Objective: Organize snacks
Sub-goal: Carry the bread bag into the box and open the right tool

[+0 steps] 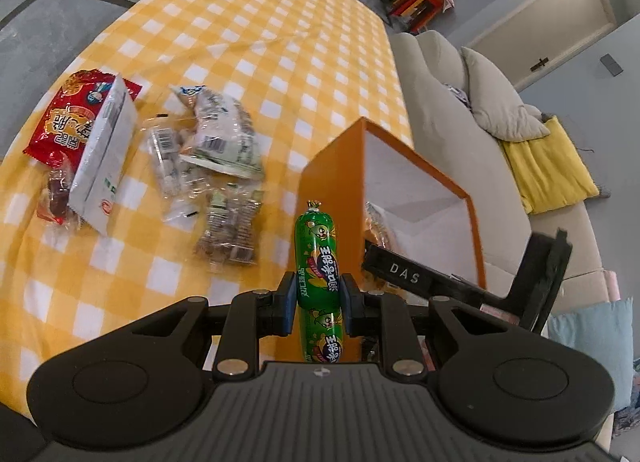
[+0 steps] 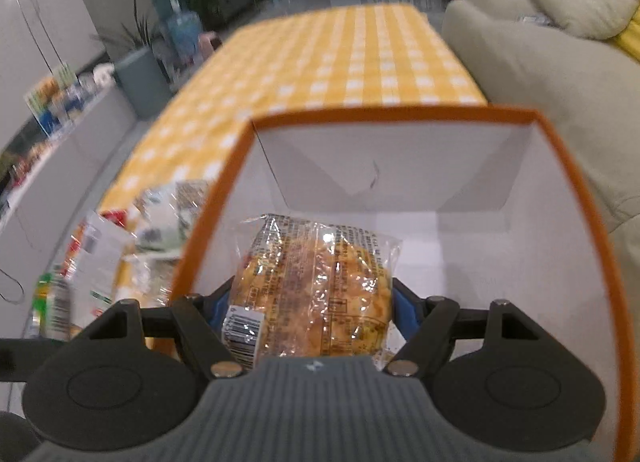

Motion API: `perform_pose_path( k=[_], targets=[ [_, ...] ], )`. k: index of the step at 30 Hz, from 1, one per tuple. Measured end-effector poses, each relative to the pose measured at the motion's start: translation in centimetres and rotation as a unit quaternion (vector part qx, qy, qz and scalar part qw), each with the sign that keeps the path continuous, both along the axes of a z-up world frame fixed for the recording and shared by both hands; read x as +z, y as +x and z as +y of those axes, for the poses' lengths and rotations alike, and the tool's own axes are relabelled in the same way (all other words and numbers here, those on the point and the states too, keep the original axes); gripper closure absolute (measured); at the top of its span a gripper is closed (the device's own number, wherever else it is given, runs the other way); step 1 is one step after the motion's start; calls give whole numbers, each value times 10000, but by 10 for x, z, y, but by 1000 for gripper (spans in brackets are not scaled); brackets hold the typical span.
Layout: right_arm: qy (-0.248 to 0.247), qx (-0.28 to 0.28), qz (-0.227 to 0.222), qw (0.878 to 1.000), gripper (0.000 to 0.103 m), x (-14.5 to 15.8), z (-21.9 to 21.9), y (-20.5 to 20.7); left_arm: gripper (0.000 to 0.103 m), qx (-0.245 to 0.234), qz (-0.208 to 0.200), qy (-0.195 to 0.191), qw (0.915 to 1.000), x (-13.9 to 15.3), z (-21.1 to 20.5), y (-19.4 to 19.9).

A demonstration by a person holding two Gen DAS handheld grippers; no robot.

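My left gripper (image 1: 318, 298) is shut on a green sausage stick (image 1: 318, 258) that stands upright between its blue pads, just left of the orange box (image 1: 336, 178). The box has white inner walls (image 2: 400, 166) and an orange rim (image 2: 224, 198). My right gripper (image 2: 312, 302) is inside the box opening, shut on a clear-wrapped golden pastry pack (image 2: 316, 286). Part of the right gripper (image 1: 460, 278) shows in the left wrist view, reaching into the box. Loose snack packs lie on the yellow checked tablecloth (image 1: 260, 42).
Left of the box lie a red snack bag (image 1: 76, 114), a white pouch (image 1: 108, 154), and several clear packs (image 1: 212, 150). A beige sofa (image 1: 460, 122) with a yellow cushion (image 1: 548, 166) runs along the table's right side. Chairs stand at the far end.
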State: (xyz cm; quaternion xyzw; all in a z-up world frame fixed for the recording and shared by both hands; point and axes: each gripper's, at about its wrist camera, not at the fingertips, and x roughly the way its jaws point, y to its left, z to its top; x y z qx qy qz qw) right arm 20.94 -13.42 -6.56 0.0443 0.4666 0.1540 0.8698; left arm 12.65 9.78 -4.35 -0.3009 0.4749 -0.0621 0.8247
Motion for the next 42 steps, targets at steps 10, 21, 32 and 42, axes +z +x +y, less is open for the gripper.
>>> perform_pose_path(
  k=[10,21,32,42],
  targets=[
    [735,-233,858,9933,28,-23,-20,30,79,94,420,-149,9990,-32,11,15],
    [725,-147,1222,9898,14,-39,-20,39,79,59,554,16,9984,-36,9,13],
    [929,234,1054,9898,83,-25,-34,33,79,25,492,-27,9988,-28,7,9],
    [466,391,1133,9917,89,-29,-13,34,79,-21,390,-8,9992,-18,5,1]
  ],
)
